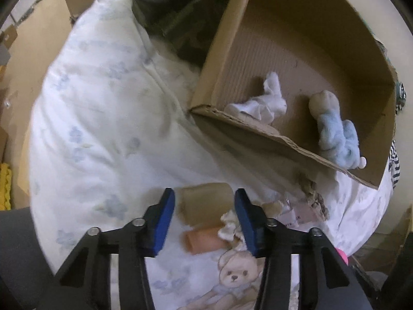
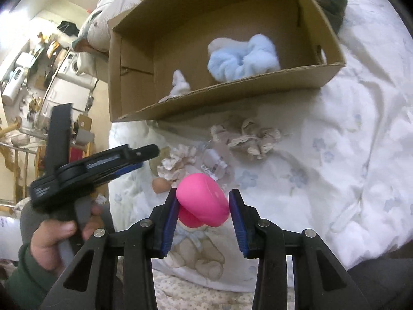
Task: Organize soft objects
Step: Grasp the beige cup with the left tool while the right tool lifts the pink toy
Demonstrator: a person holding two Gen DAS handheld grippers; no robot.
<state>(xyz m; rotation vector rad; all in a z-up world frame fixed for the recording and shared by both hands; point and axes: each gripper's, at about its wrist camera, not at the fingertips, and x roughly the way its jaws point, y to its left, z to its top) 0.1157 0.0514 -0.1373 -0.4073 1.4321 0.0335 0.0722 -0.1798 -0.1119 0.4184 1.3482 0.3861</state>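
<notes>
A cardboard box (image 1: pixel 258 129) (image 2: pixel 227 98) lies on a white floral duvet (image 1: pixel 103 129). Inside are a fluffy light-blue scrunchie (image 1: pixel 338 137) (image 2: pixel 242 59) and a white cloth piece (image 1: pixel 260 103) (image 2: pixel 180 82). My left gripper (image 1: pixel 204 214) is open over a tan roll (image 1: pixel 204 201) and a peach roll (image 1: pixel 201 240), beside a cream lace scrunchie (image 1: pixel 229 227); it also shows in the right wrist view (image 2: pixel 139 155). My right gripper (image 2: pixel 203 206) is open around a pink soft object (image 2: pixel 204 201), which touches the left pad. A beige lace scrunchie (image 2: pixel 247 137) and a cream scrunchie (image 2: pixel 178 162) lie ahead.
A dark green garment (image 1: pixel 175 13) lies behind the box. A small tagged packet (image 2: pixel 214 162) sits between the scrunchies. A teddy-bear print (image 1: pixel 235 276) is on the duvet. Cluttered shelves (image 2: pixel 38 64) stand beyond the bed's left edge.
</notes>
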